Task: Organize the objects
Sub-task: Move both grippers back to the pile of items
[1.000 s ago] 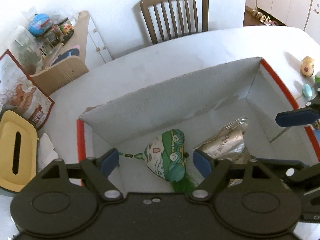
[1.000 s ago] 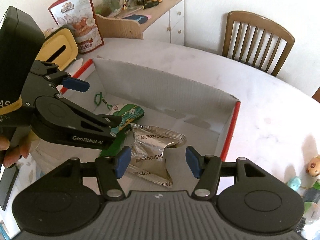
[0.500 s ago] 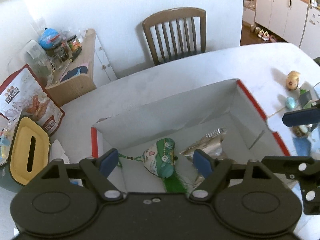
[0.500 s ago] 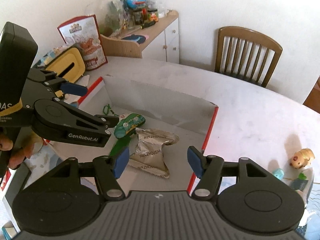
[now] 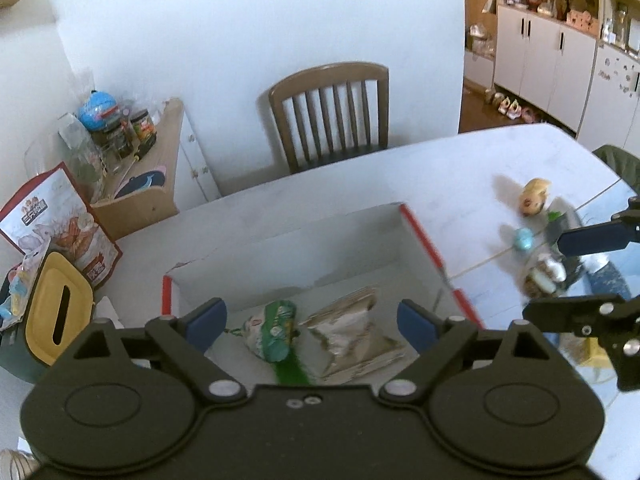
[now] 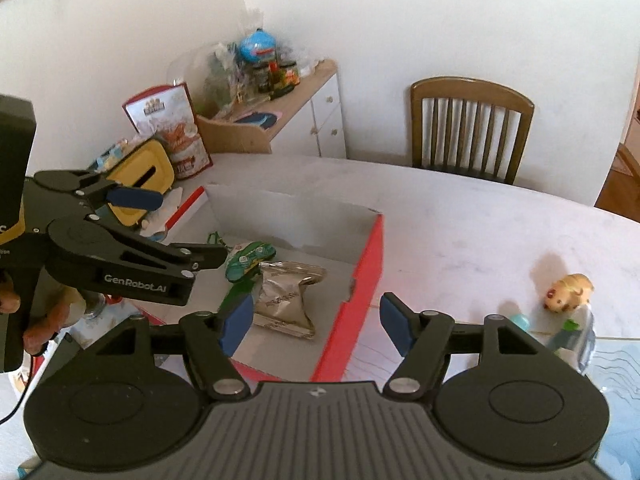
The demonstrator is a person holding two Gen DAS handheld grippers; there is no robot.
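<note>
1. A shallow box (image 6: 362,276) with red outsides and pale grey insides sits on the white table (image 6: 460,216).
2. Two things lie on the box floor, side by side and touching or almost touching.
3. One is a small stuffed pouch (image 6: 250,258) in green and white, with a little picture on it. It has a green tassel (image 5: 292,370) at one end and a thin green cord at the other.
4. The other is a crinkly silver packet (image 6: 288,298). It has dark writing on it, but the letters are too blurry to read.
5. On the table to the right of the box stands a small tan toy dog (image 6: 568,286). Near it lies a little light blue round thing (image 5: 523,239).
6. The left gripper (image 5: 312,320) hangs above the box with its blue-tipped fingers spread wide, and nothing is between them. White letters on its side say "GenRobot.AI".
7. A hand (image 6: 36,316) holds the left gripper's handle.
8. The right gripper (image 6: 316,324) is also spread wide and holds nothing. It hangs above the box's right wall.
9. A yellow tissue box (image 5: 52,312) stands left of the box. Behind it leans a red and white snack bag (image 6: 168,128) whose writing is too small to read.
10. A brown wooden chair (image 5: 330,112) stands at the far side of the table.
</note>
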